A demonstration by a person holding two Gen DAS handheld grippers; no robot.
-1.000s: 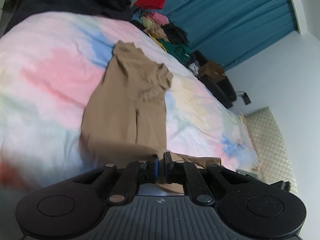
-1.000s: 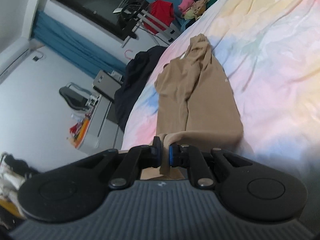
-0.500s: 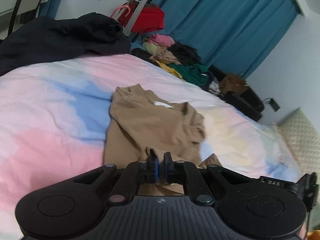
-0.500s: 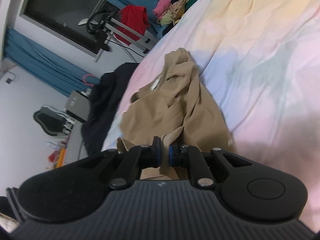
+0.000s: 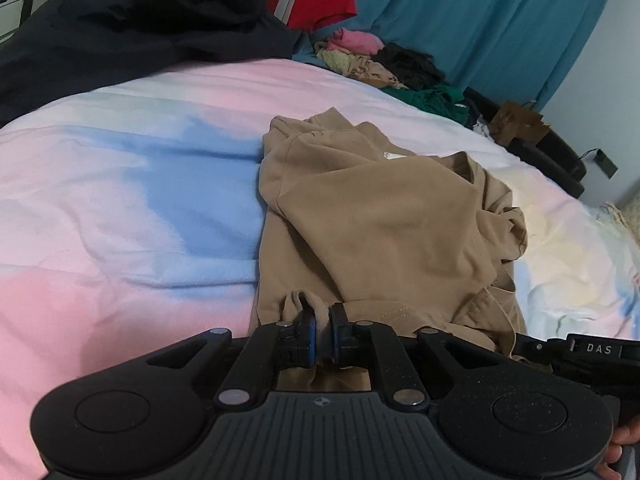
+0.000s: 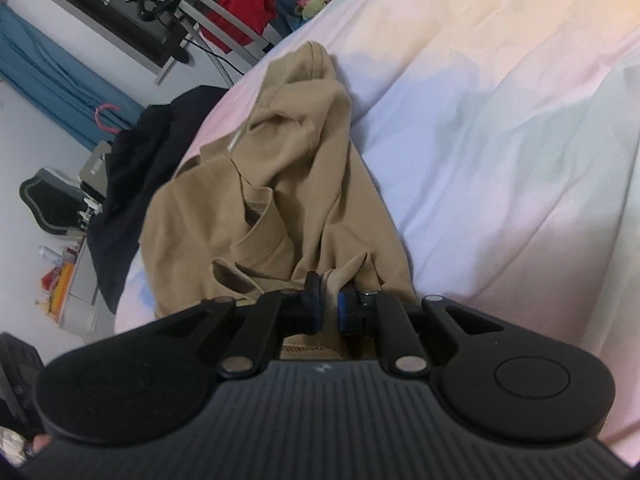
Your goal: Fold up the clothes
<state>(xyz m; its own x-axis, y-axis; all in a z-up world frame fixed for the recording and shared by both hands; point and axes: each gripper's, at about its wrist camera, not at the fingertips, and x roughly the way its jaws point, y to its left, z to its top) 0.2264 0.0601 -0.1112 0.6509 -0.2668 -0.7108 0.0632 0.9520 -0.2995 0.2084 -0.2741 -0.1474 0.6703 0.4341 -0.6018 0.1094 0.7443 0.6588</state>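
Note:
A tan shirt (image 5: pixel 372 220) lies on the pastel tie-dye bedspread (image 5: pixel 120 184), partly folded over itself, collar end farthest from me. My left gripper (image 5: pixel 322 330) is shut on a pinch of the shirt's near hem. In the right wrist view the same tan shirt (image 6: pixel 272 184) lies bunched with its sleeves folded in, and my right gripper (image 6: pixel 329 300) is shut on another bit of the near hem. The other gripper's body (image 5: pixel 592 350) shows at the right edge of the left view.
A dark garment (image 5: pixel 132 36) is heaped at the far left of the bed. Loose clothes (image 5: pixel 372 60) are piled by the blue curtain (image 5: pixel 480 20). A red garment (image 6: pixel 240 4) hangs on a rack. A desk with clutter (image 6: pixel 68 272) stands left of the bed.
Both grippers have carried the near hem forward toward the collar, so the shirt has shortened and bunched up. Both stay shut on the fabric.

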